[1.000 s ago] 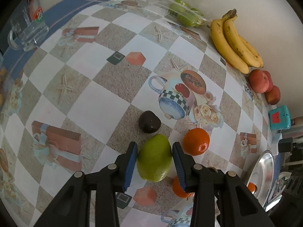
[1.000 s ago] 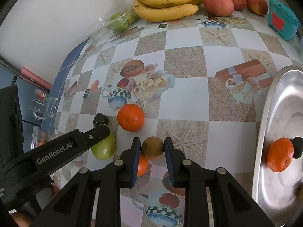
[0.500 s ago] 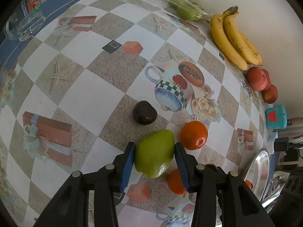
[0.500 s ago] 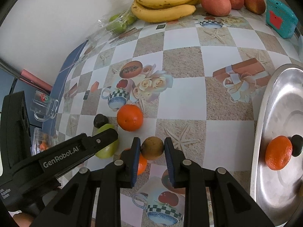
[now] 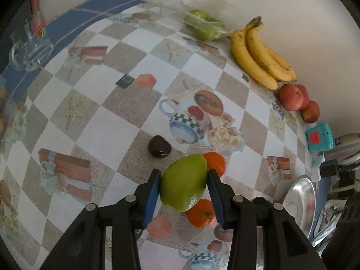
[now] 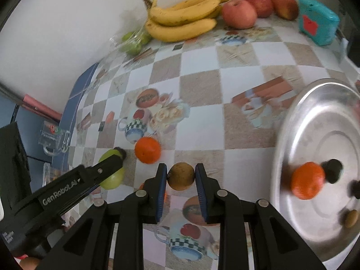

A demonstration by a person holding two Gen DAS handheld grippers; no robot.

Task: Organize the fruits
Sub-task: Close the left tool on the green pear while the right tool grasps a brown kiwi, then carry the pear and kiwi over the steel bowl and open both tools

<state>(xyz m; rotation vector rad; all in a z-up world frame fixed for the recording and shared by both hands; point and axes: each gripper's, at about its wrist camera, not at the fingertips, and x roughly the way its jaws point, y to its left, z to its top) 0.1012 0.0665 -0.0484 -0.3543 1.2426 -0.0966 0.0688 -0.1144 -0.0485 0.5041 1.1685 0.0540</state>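
My left gripper [image 5: 184, 185] is shut on a green mango [image 5: 183, 182], held a little above the patterned tablecloth; the same mango [image 6: 111, 175] shows at the left of the right wrist view. My right gripper [image 6: 181, 177] is shut on a small brown kiwi [image 6: 181, 176], also off the cloth. Two oranges [image 5: 214, 163] [image 5: 201, 212] and a dark round fruit [image 5: 159, 149] lie on the cloth below the mango. A silver tray [image 6: 315, 121] at the right holds an orange [image 6: 307, 183], a dark fruit [image 6: 333, 173] and a small brown fruit [image 6: 351, 218].
Along the wall lie a banana bunch [image 6: 182, 20], red apples [image 6: 239, 13], bagged green fruit [image 6: 133, 41] and a teal box [image 6: 317, 27]. A glass mug [image 5: 29, 49] stands at the far left near the table's blue edge.
Both grippers have risen slightly with their fruit. The mango now covers part of the orange behind it, and the right wrist view has swung toward the tray.
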